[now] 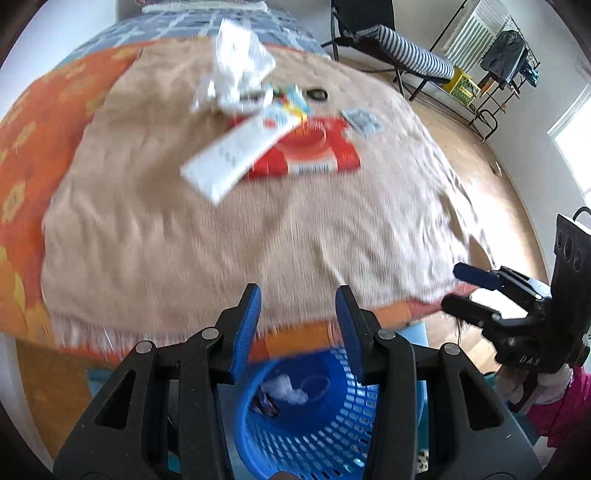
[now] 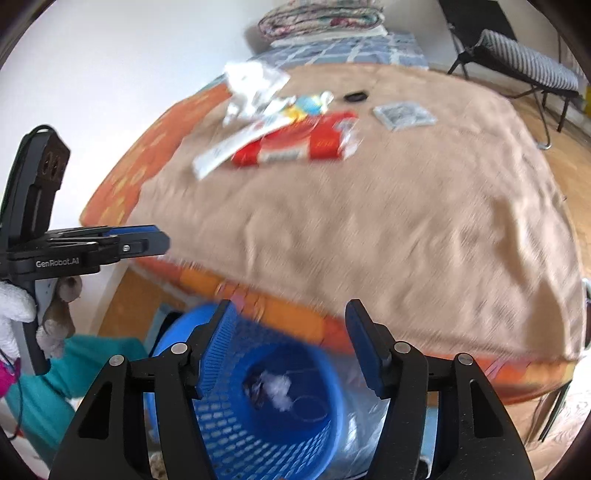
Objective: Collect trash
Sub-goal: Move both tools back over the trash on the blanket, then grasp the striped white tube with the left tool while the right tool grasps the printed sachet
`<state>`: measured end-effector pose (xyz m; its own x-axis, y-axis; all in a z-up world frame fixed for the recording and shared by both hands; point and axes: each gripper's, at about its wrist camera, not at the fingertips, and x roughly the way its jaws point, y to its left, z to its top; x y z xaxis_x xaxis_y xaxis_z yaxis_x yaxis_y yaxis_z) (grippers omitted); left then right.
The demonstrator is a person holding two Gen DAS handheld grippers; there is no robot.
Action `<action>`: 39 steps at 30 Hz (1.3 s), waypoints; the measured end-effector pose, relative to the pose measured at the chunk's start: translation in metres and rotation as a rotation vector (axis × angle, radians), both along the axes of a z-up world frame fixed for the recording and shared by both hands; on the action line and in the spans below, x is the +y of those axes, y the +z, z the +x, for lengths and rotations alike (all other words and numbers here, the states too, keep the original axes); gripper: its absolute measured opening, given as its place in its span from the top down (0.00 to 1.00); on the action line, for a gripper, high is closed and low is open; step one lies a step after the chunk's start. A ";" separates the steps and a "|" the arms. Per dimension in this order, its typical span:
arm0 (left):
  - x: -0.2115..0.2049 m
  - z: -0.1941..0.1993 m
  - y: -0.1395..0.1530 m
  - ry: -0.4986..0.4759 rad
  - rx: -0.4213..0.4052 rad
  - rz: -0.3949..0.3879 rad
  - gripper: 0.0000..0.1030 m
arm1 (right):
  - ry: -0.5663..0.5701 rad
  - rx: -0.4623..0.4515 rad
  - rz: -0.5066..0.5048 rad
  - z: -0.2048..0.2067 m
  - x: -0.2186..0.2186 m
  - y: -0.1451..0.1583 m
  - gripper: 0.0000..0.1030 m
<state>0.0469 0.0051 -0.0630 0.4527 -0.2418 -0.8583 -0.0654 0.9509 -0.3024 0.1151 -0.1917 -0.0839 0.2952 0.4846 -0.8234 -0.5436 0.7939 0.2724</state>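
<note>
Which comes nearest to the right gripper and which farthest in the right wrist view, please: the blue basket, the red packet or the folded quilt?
From the right gripper, whose jaws stand open and empty:
1. Blue basket, directly below, beside the bed.
2. Red packet, on the tan blanket, mid-bed, partly under a white wrapper.
3. Folded quilt, at the far end of the bed, by the wall.

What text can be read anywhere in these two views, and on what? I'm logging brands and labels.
"GenRobot.AI": on the side of the left hand-held gripper, in the right wrist view.
"DA3", roughly: on the body of the right hand-held gripper; the letters are faint.
Red packet: a barcode and print, too blurred to read.
White carton: small print, unreadable.
Grey sachet: pattern only, illegible.
</note>
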 end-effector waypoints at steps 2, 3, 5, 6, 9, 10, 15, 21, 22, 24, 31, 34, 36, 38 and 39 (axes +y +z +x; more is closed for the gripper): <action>0.002 0.013 0.005 0.001 -0.016 0.008 0.59 | -0.021 -0.025 0.000 0.017 -0.002 0.008 0.39; 0.004 0.018 0.007 0.000 -0.021 0.010 0.59 | -0.030 -0.032 -0.001 0.024 -0.003 0.011 0.38; 0.006 0.030 0.011 -0.006 -0.034 0.011 0.59 | -0.062 -0.042 0.002 0.044 -0.006 0.017 0.35; 0.007 0.034 0.013 -0.006 -0.038 0.011 0.59 | -0.081 -0.041 0.008 0.055 -0.008 0.019 0.35; 0.011 0.050 0.016 -0.001 -0.048 0.020 0.59 | -0.135 -0.027 0.027 0.084 -0.011 0.024 0.35; 0.012 0.055 0.016 -0.003 -0.048 0.023 0.59 | -0.154 -0.023 0.028 0.094 -0.012 0.024 0.35; 0.015 0.078 0.009 -0.023 -0.028 0.023 0.59 | -0.235 0.029 0.035 0.136 -0.005 0.021 0.35; 0.021 0.100 0.005 -0.027 -0.024 0.000 0.59 | -0.360 0.113 0.054 0.191 0.006 0.010 0.35; 0.024 0.104 0.004 -0.021 -0.021 -0.005 0.59 | -0.376 0.124 0.057 0.197 0.007 0.007 0.35; 0.028 0.112 0.001 -0.020 -0.015 -0.009 0.59 | -0.429 0.151 0.054 0.213 0.007 0.000 0.35; 0.043 0.127 -0.010 -0.004 0.009 -0.074 0.59 | -0.570 0.326 0.129 0.255 0.002 -0.039 0.35; 0.042 0.131 -0.014 -0.018 0.017 -0.076 0.59 | -0.588 0.339 0.121 0.264 0.006 -0.048 0.35; 0.043 0.133 -0.016 -0.022 0.022 -0.077 0.58 | -0.594 0.336 0.110 0.270 0.012 -0.051 0.35; 0.043 0.135 -0.018 -0.022 0.028 -0.074 0.58 | -0.588 0.313 0.085 0.276 0.020 -0.050 0.33; 0.044 0.135 -0.020 -0.020 0.031 -0.074 0.58 | -0.584 0.300 0.070 0.280 0.025 -0.049 0.32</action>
<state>0.1820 0.0489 -0.0828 0.4204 -0.3140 -0.8513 -0.0570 0.9272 -0.3701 0.3947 -0.1668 -0.1332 0.2880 0.3700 -0.8833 0.0786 0.9101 0.4068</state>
